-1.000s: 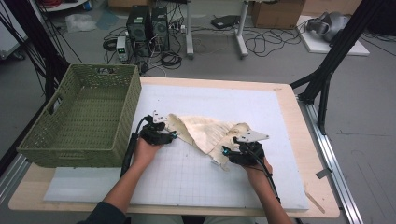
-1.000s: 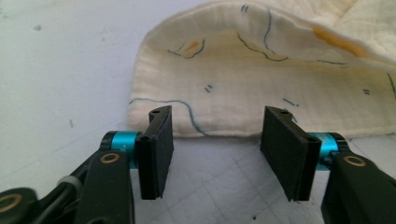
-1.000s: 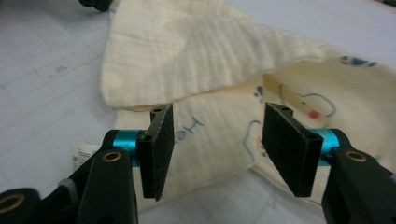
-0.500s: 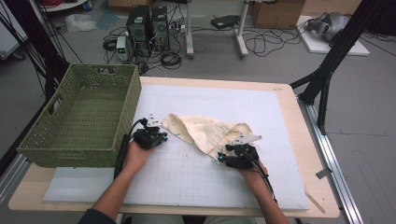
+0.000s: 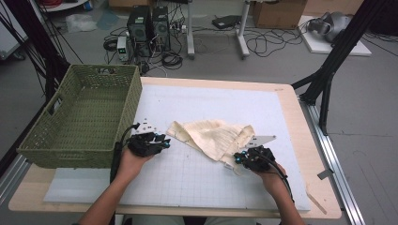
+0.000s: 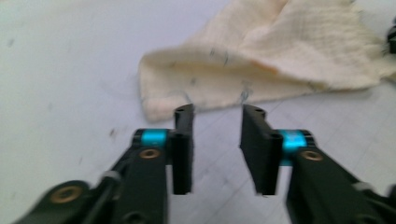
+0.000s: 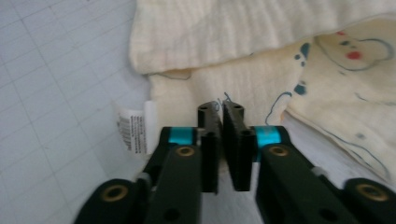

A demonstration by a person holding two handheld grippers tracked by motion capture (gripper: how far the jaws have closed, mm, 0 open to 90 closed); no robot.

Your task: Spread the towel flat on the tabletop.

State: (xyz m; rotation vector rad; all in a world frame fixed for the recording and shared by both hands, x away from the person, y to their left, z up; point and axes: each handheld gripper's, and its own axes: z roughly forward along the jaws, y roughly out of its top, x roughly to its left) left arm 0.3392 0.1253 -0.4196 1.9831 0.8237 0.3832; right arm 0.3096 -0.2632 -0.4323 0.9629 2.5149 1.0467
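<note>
A cream cloth [image 5: 213,138] with small printed figures lies crumpled on the white mat [image 5: 211,101]. My left gripper [image 5: 164,141] sits just left of the cloth's left corner. In the left gripper view its jaws [image 6: 217,116] stand open with bare mat between them and the cloth [image 6: 280,56] a little ahead; they have just been opening. My right gripper [image 5: 237,159] is at the cloth's lower right edge. Its jaws [image 7: 220,109] have just been closing and stand almost together, pinching the cloth [image 7: 233,37] at its hem, beside a white care label [image 7: 133,130].
A green woven basket [image 5: 80,154] stands at the left edge of the table, close to my left hand. The mat has open room in front of and behind the cloth. Beyond the table, computers and cables lie on the floor.
My left gripper has drawn back left off the cloth's corner and its jaws have parted. My right gripper has moved slightly left onto the cloth's edge. The cloth has been stretched a little wider.
</note>
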